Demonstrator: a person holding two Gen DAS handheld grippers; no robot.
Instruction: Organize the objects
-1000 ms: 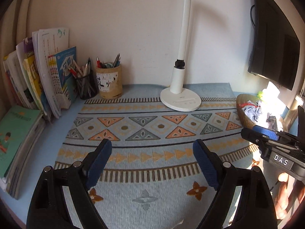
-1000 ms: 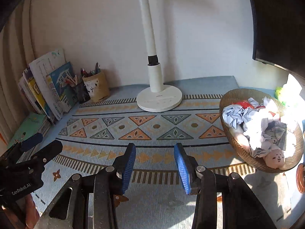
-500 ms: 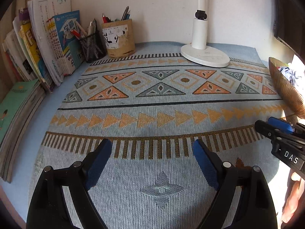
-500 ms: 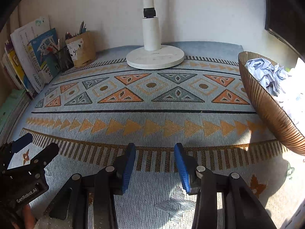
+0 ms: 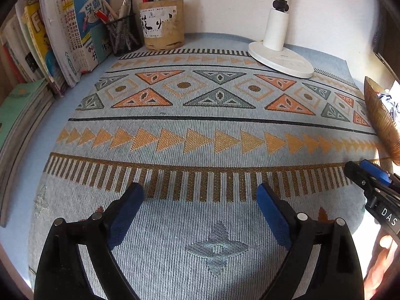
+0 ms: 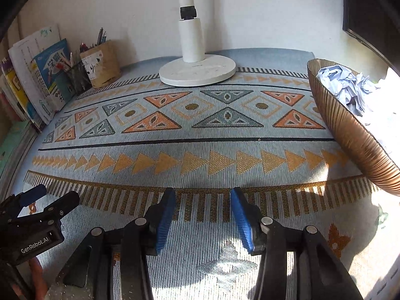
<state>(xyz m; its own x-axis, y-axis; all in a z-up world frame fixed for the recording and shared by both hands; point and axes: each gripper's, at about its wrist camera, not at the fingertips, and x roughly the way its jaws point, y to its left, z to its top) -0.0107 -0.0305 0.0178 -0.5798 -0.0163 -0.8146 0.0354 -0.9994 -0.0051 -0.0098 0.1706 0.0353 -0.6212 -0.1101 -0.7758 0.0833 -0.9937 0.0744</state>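
My left gripper point(image 5: 200, 192) hovers low over the near part of the patterned mat point(image 5: 200, 125); its jaws are opening wide and nothing is between them. My right gripper point(image 6: 203, 196) hangs beside it over the same striped band, jaws opening a little, also empty. In each wrist view the other gripper shows at the edge: the right gripper point(image 5: 362, 172) and the left gripper point(image 6: 45, 200). A brown ribbed bowl point(image 6: 350, 135) at the right holds crumpled pale paper point(image 6: 342, 85) and cloth-like items.
A white lamp base point(image 5: 280, 60) stands at the back. A tan pen cup point(image 5: 162, 30) and a black mesh pen holder point(image 5: 122, 37) sit at the back left. Upright books point(image 5: 75, 30) lean there; flat green books point(image 5: 22, 105) lie at the left edge.
Both grippers have sunk toward the mat and tipped further down, so the mat fills more of each view. Both pairs of jaws stand slightly wider than before.
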